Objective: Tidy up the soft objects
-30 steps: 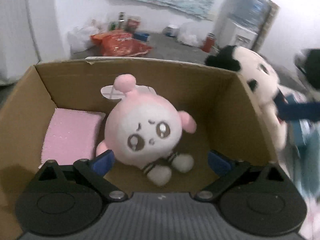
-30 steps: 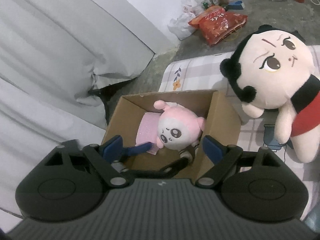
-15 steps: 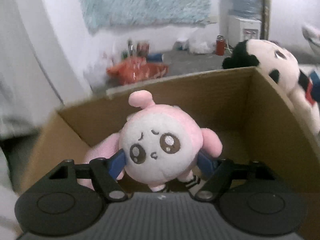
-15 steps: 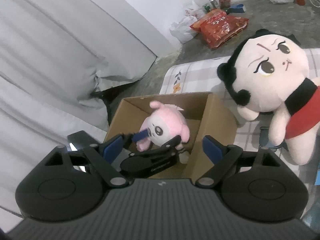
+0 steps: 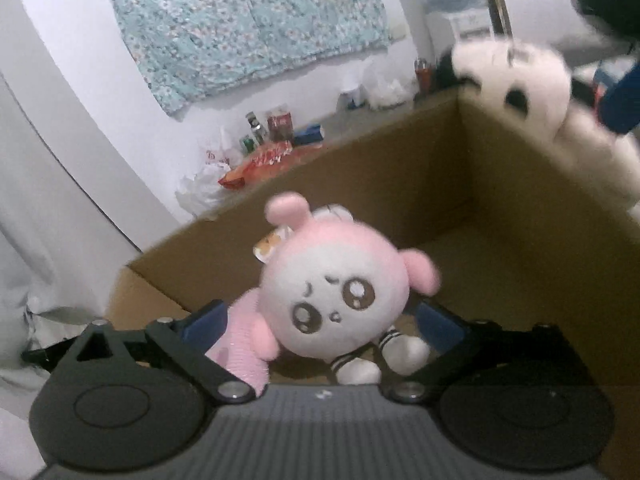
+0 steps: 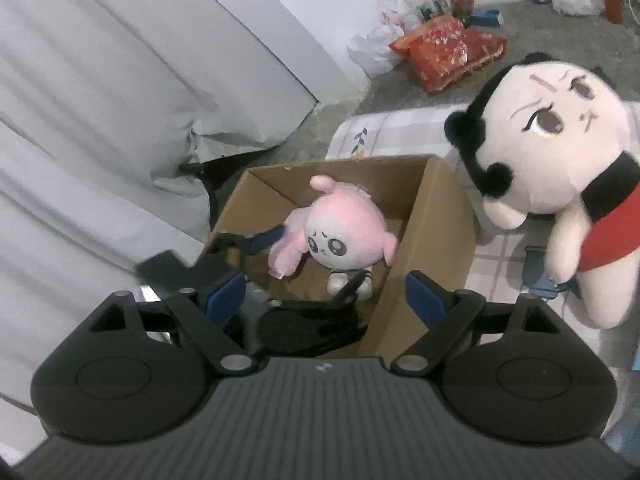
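My left gripper (image 5: 320, 324) is shut on a pink round plush toy (image 5: 340, 292) and holds it inside the open cardboard box (image 5: 500, 208), together with a pink fuzzy cloth (image 5: 240, 344) pressed at its left. The right wrist view shows the same plush (image 6: 340, 236) raised in the box (image 6: 432, 216) with the left gripper's blue finger (image 6: 264, 238) against it. My right gripper (image 6: 324, 300) is open and empty, above the box's near side. A large black-haired doll in red (image 6: 560, 160) lies right of the box; it also shows blurred in the left wrist view (image 5: 532, 92).
The box stands on a checked mat (image 6: 384, 128). A grey curtain (image 6: 100, 120) hangs to the left. An orange snack bag (image 6: 448, 48), white plastic bags (image 6: 376, 48) and bottles (image 6: 440, 0) lie on the floor behind. A floral cloth (image 5: 248, 20) hangs on the wall.
My left gripper closed on the pink plush and lifted it, with the pink cloth, off the box floor. The right gripper stayed open and shifted slightly.
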